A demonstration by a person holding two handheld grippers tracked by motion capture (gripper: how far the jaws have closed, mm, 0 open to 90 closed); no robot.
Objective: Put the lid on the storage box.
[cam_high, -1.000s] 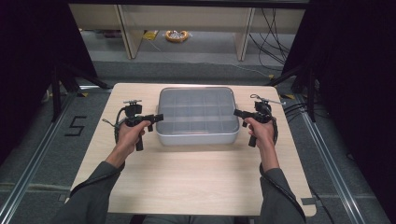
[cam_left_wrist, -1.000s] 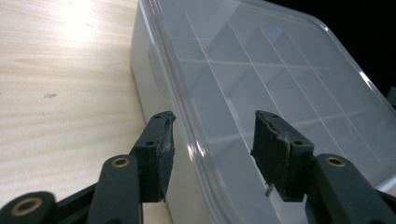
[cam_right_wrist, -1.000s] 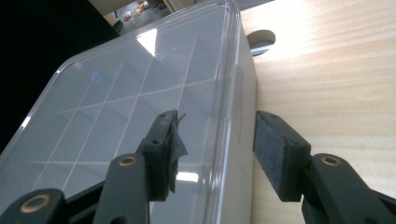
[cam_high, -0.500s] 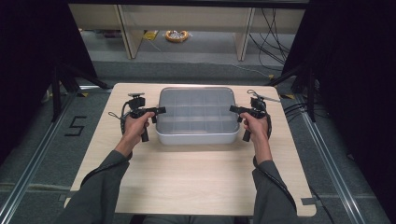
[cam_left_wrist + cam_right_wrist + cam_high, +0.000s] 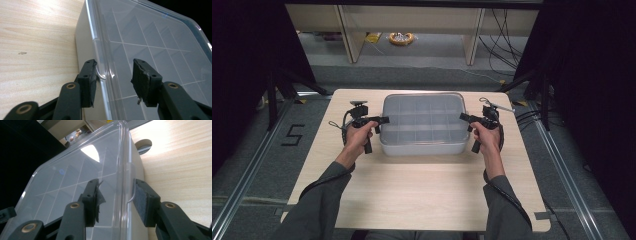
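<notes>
Table (image 5: 422, 190): near half bare wood between the forearms, open for passage; narrow bare strips outside each hand toward the left and right edges.
Box (image 5: 423, 125): sits mid-table toward the far side, blocking the centre; a thin strip of wood lies behind it.
Lid (image 5: 140, 42): clear, closed, its rim overhanging the box walls.
Left gripper (image 5: 379, 120) and right gripper (image 5: 466, 118): occupy the box's two short ends, jaws astride the lid rim.

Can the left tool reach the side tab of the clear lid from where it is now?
Probably yes: the left tool already straddles the lid's edge, one pad at the side tab, with nothing between them.
</notes>
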